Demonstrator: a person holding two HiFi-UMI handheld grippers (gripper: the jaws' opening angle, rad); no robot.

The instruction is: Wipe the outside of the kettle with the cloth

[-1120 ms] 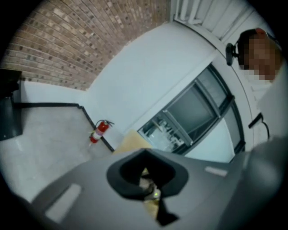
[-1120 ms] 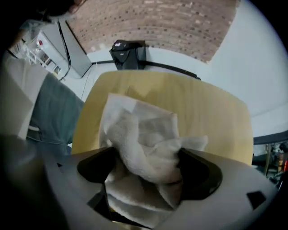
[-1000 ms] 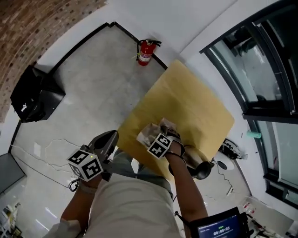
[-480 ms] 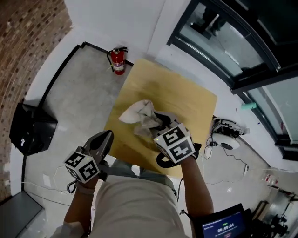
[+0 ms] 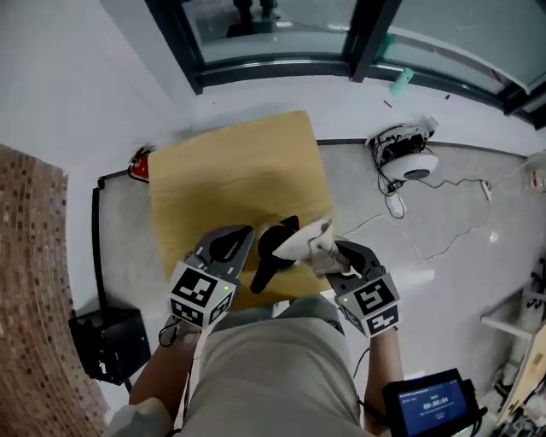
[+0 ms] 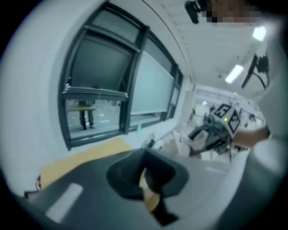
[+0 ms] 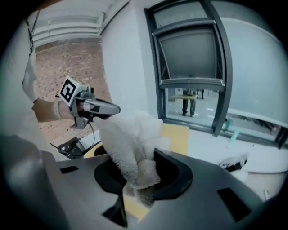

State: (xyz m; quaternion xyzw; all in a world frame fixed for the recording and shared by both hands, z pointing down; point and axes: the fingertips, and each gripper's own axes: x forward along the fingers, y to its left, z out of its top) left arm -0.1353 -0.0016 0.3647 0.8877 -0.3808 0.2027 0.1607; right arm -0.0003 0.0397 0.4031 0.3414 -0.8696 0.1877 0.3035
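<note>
- Grip check: fluffy white terry cloth (image 7: 135, 143) pinched in the freshly closed, narrow jaws of right gripper (image 5: 331, 256); keep a loose bunch out front for wiping.
- Left gripper (image 5: 239, 243) with jaws nearly together, holding nothing; probably handy for steadying the dark black-handled kettle (image 5: 275, 243), between both grippers at near edge of square yellow wooden table (image 5: 230, 162).
- Grey floor (image 5: 444, 205), dark-framed windows (image 5: 281, 26), brick wall (image 5: 34, 282) off to the side.
</note>
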